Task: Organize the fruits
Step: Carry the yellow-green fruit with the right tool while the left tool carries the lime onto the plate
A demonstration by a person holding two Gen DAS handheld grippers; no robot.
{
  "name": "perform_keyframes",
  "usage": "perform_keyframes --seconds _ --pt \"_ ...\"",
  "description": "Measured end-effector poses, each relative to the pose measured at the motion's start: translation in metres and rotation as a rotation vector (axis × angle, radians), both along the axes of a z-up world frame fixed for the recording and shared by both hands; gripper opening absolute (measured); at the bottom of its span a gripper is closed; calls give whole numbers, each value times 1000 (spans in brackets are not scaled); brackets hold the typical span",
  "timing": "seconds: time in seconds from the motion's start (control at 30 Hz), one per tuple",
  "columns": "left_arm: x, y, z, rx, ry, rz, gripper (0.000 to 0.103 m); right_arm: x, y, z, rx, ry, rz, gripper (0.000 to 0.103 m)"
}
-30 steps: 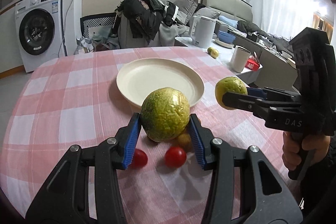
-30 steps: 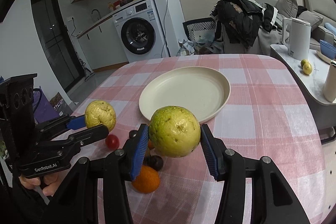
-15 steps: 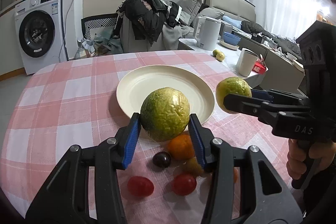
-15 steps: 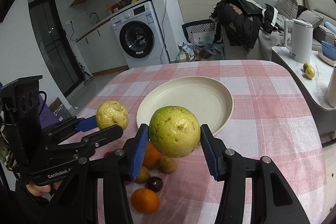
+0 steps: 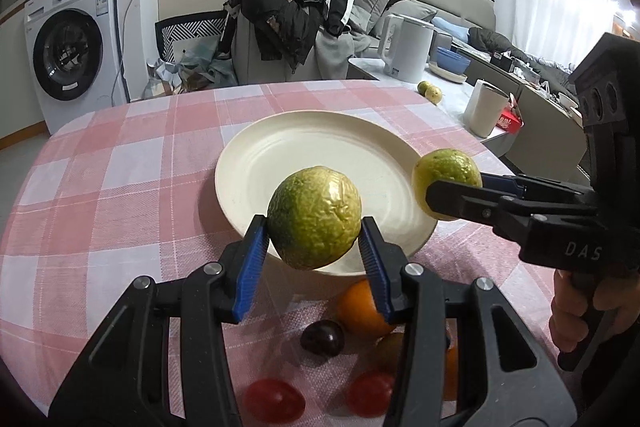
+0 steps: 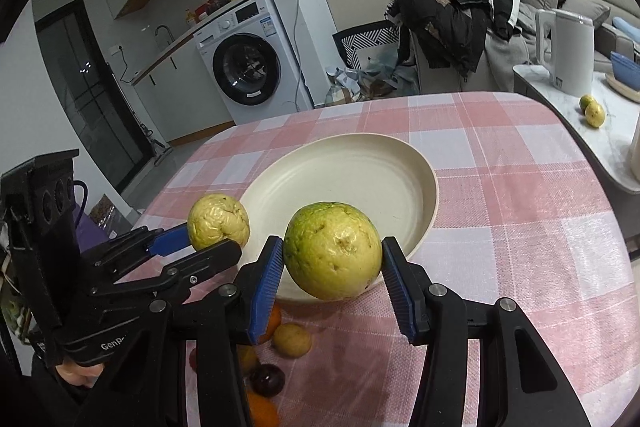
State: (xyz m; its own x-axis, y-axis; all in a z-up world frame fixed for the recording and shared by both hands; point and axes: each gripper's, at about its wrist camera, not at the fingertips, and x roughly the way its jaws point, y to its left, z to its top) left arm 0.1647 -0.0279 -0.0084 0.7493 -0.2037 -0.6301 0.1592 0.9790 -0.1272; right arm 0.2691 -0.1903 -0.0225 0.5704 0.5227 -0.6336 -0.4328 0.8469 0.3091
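Plate (image 5: 256, 163) lies just ahead of and below both loads. Left gripper (image 5: 314, 255) clamps a green fruit (image 5: 314, 217) over the near rim; right gripper (image 6: 334, 275) clamps a yellow-green fruit (image 6: 333, 251) likewise, equally near.

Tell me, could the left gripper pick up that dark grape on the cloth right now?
Probably not as things stand. The left gripper is already shut on a green fruit, so its jaws are full. The grape lies uncovered just below it; the fruit would likely have to go onto the plate first.
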Motion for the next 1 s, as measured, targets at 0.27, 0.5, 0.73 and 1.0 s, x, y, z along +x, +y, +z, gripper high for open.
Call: perform_keyframes --seconds 0.27,0.5,0.73,1.0 --pt "16 3 -9 19 11 18 43 15 6 -11 -5 27 -5 51" --pt "27 9 -15 24 25 30 43 22 21 -17 -53 26 8 51" --pt "33 10 -20 43 36 28 43 27 28 -26 -92 33 1 51" --pt "33 11 -20 41 37 31 44 26 28 -24 -124 11 -19 53"
